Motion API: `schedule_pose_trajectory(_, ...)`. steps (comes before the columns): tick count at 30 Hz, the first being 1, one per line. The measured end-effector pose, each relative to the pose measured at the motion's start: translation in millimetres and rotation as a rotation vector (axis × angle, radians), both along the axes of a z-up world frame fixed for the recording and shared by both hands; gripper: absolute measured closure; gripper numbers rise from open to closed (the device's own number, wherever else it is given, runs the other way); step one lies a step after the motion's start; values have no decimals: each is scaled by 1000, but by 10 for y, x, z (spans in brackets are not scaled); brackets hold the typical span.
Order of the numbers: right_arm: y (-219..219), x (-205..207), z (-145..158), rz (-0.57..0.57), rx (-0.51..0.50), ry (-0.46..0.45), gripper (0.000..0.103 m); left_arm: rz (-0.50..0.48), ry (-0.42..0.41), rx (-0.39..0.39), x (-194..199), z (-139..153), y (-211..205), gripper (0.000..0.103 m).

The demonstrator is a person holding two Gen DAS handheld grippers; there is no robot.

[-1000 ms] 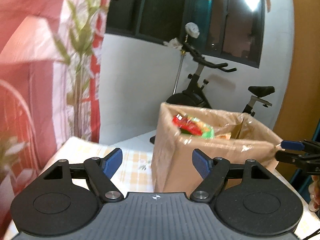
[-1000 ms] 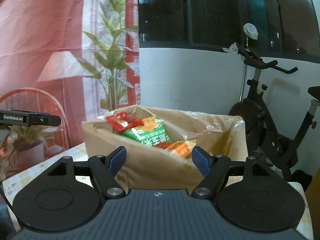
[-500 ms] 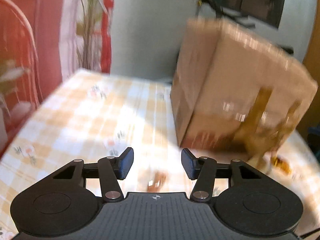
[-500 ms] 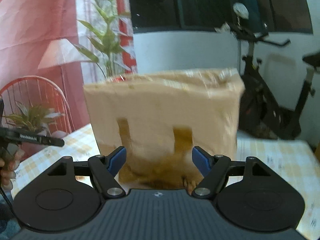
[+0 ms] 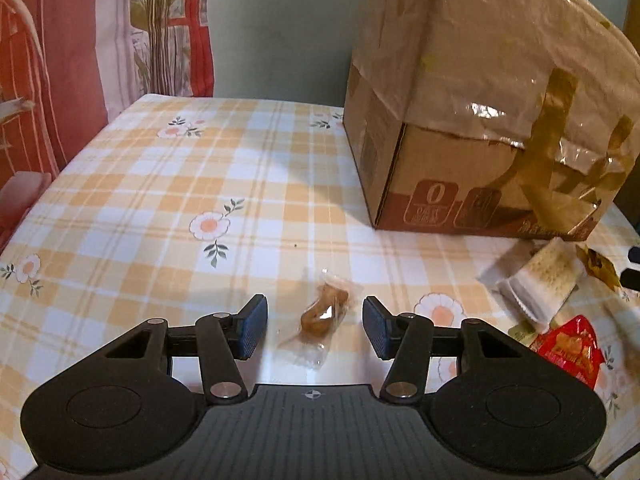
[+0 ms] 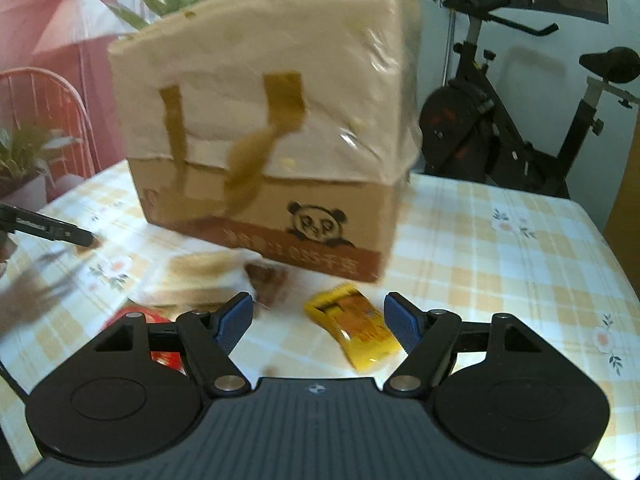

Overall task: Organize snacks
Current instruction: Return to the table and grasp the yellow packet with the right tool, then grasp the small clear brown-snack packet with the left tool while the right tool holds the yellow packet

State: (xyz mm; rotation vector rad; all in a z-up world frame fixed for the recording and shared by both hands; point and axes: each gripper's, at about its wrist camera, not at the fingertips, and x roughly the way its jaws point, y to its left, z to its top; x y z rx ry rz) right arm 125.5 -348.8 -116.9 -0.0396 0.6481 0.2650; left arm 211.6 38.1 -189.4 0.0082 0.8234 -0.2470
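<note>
Snacks wait beside the box

Our left gripper (image 5: 315, 328) straddles a clear-wrapped snack (image 5: 323, 313) on the table (image 5: 160, 184), jaws apart; our right gripper (image 6: 318, 322), also parted, frames a yellow packet (image 6: 356, 326). Next, we judge: closing, lifting into the cardboard box (image 5: 480, 120).

Left wrist view: from my left gripper (image 5: 315, 327), looking forward and down, close over the checked tablecloth (image 5: 160, 184), cardboard box (image 5: 460, 120) ahead to the right. Right wrist view: from my right gripper (image 6: 318, 322), tilted down, box (image 6: 272, 120) near, straight ahead. Shared: the box, tablecloth, red packet (image 5: 570, 350) (image 6: 162, 356).
</note>
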Motion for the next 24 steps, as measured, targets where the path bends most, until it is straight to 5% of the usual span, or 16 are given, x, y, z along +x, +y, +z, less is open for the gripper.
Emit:
schedule_pose_trajectory(15,-89,451,-288,28,-32,107,39,16,-2,-29,-51,-33,29,48)
schedule_pose_trajectory(24,-105,336,-299,-49,-1,84,63,16,-10,-34,-67,-45,10,49)
